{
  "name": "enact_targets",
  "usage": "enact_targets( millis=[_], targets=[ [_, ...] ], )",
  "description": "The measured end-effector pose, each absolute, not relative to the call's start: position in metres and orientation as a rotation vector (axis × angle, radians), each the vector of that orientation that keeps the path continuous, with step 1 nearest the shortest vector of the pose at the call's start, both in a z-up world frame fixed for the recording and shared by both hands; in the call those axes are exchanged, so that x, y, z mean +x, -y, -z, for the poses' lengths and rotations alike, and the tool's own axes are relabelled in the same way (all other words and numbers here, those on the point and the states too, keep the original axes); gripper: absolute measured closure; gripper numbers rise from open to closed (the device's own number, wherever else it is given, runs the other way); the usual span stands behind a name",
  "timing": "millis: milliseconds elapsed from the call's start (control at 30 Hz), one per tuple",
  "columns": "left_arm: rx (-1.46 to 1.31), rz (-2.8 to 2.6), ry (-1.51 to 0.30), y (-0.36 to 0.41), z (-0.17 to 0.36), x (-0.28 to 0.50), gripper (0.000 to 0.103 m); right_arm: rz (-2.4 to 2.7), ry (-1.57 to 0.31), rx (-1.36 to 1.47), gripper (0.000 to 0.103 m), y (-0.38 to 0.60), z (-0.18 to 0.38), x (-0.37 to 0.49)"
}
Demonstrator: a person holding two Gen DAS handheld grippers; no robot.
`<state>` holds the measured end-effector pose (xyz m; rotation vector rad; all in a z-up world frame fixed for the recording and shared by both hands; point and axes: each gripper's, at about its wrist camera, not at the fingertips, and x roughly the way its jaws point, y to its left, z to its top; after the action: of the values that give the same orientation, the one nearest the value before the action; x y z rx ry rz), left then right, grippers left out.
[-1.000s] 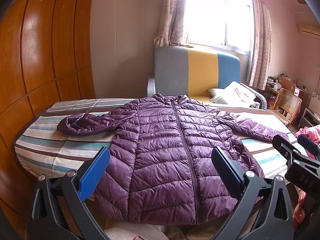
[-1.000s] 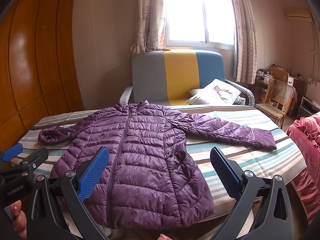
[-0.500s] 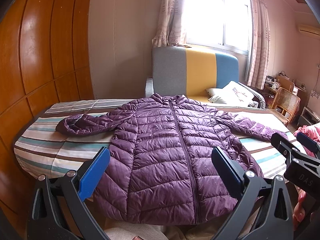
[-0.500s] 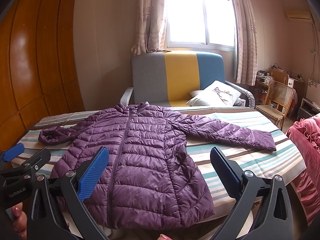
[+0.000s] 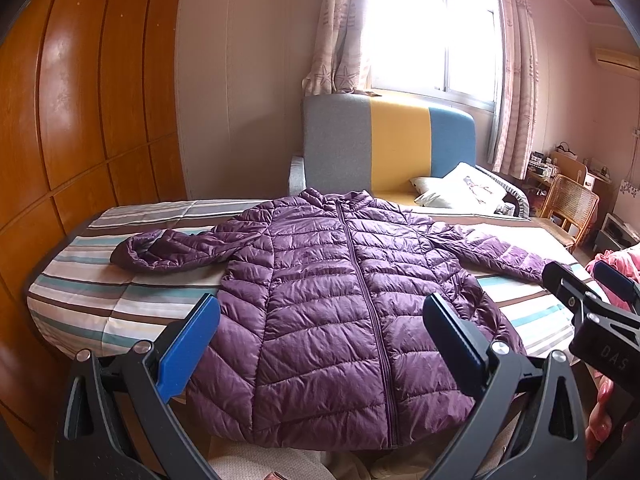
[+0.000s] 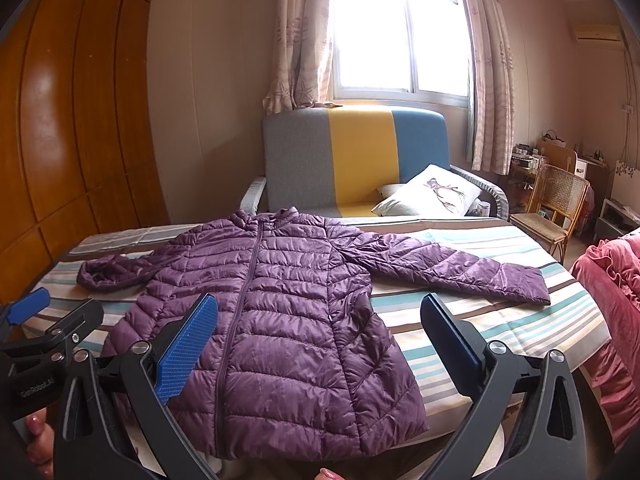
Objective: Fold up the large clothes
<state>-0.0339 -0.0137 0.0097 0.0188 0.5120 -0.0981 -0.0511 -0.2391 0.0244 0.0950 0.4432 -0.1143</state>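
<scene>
A purple quilted puffer jacket (image 5: 340, 300) lies flat, zipped, front up on a striped bed (image 5: 100, 304), collar toward the far side, both sleeves spread out. It also shows in the right wrist view (image 6: 280, 312). My left gripper (image 5: 320, 340) is open and empty, held above the jacket's hem. My right gripper (image 6: 320, 340) is open and empty, over the jacket's lower right part. The right gripper also shows at the right edge of the left wrist view (image 5: 592, 280); the left gripper shows at the left edge of the right wrist view (image 6: 56, 308).
A grey, yellow and blue sofa (image 6: 352, 160) with a white pillow (image 6: 432, 196) stands behind the bed under the window. A wooden wardrobe (image 5: 80, 120) runs along the left. A rattan chair (image 6: 556, 208) and pink bedding (image 6: 616, 300) are on the right.
Both grippers have drifted slightly; the jacket sits a little lower in both views. The jacket has not moved and both grippers stay open.
</scene>
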Motion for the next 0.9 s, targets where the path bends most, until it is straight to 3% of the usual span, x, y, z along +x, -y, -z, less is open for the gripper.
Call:
enact_targets(
  millis=[900],
  targets=[
    [0.017, 0.101, -0.514, 0.0133, -0.0091, -0.0330, 0.002, 0.116, -0.451, 0.094, 0.003, 0.2379, -0.0223, -0.0491]
  ],
)
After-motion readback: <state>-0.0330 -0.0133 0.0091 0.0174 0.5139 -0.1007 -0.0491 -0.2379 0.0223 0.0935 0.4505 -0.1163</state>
